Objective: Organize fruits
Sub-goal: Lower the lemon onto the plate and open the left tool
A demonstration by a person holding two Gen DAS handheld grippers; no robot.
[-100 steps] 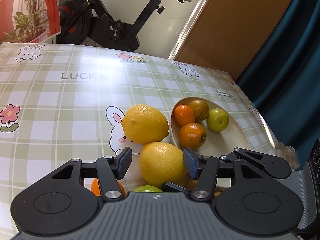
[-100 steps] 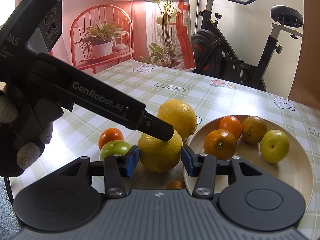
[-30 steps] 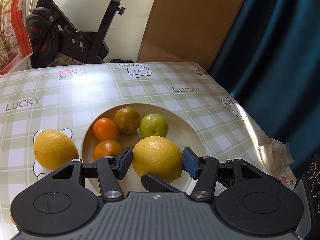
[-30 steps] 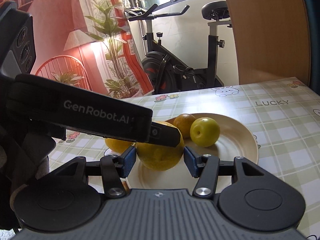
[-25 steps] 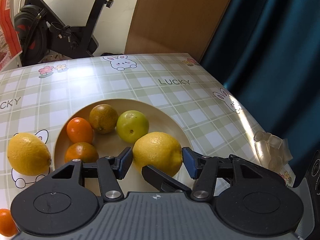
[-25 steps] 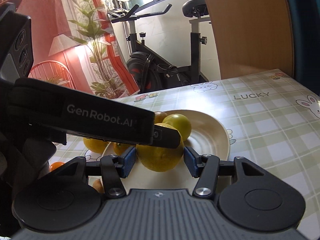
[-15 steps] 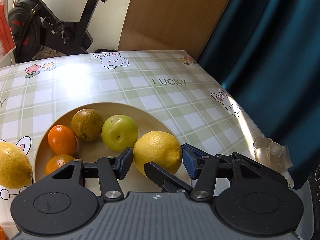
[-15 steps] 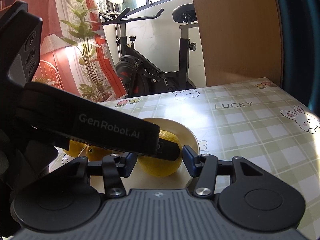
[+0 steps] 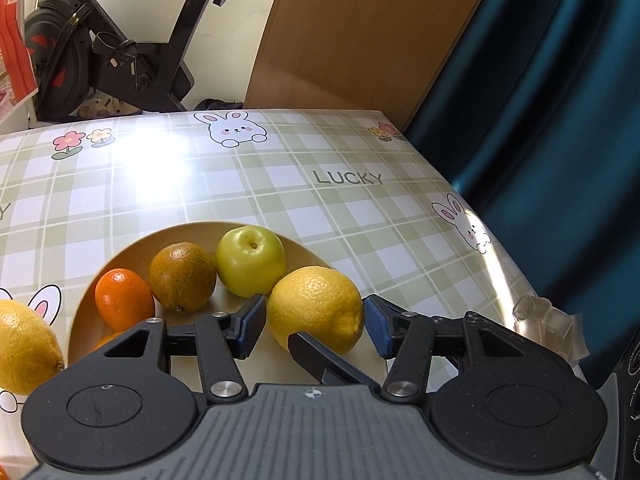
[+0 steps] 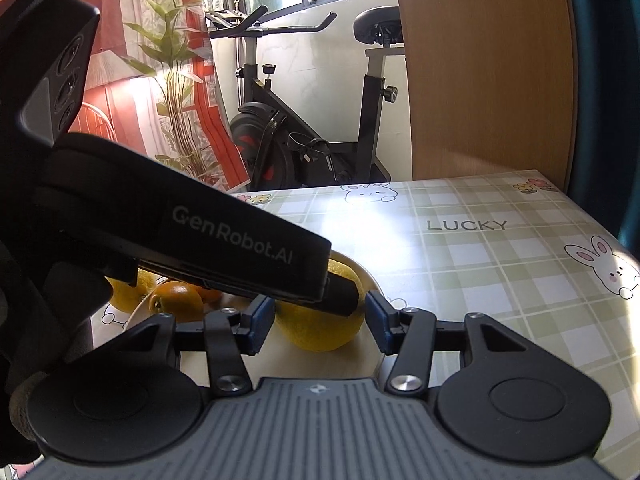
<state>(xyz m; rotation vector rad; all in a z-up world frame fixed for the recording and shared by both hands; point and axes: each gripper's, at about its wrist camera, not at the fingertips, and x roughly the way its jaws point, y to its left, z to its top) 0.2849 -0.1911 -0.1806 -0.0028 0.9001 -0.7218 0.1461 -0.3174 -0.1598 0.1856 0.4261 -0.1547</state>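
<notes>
A yellow lemon (image 9: pixel 316 304) sits between the blue pads of my left gripper (image 9: pixel 314 328), which is shut on it. My right gripper (image 10: pixel 320 320) is shut on the same lemon (image 10: pixel 320 332) from a crossing angle; one of its fingers (image 9: pixel 320 360) shows under the fruit. The lemon is at the near right part of the beige bowl (image 9: pixel 160 236); whether it rests there I cannot tell. The bowl holds a green apple (image 9: pixel 250 260), a brownish orange (image 9: pixel 182 276) and a bright orange (image 9: pixel 122 304). A second lemon (image 9: pixel 24 344) lies on the table left of the bowl.
The checked tablecloth (image 9: pixel 352 178) ends at a right edge by a dark teal curtain (image 9: pixel 540 120). A clear plastic piece (image 9: pixel 548 324) lies near that edge. An exercise bike (image 9: pixel 120 52) and a wooden panel (image 9: pixel 360 32) stand behind the table.
Both grippers carried the lemon from the table beside the bowl rightward to the bowl's near right part. Over the last half second they barely moved.
</notes>
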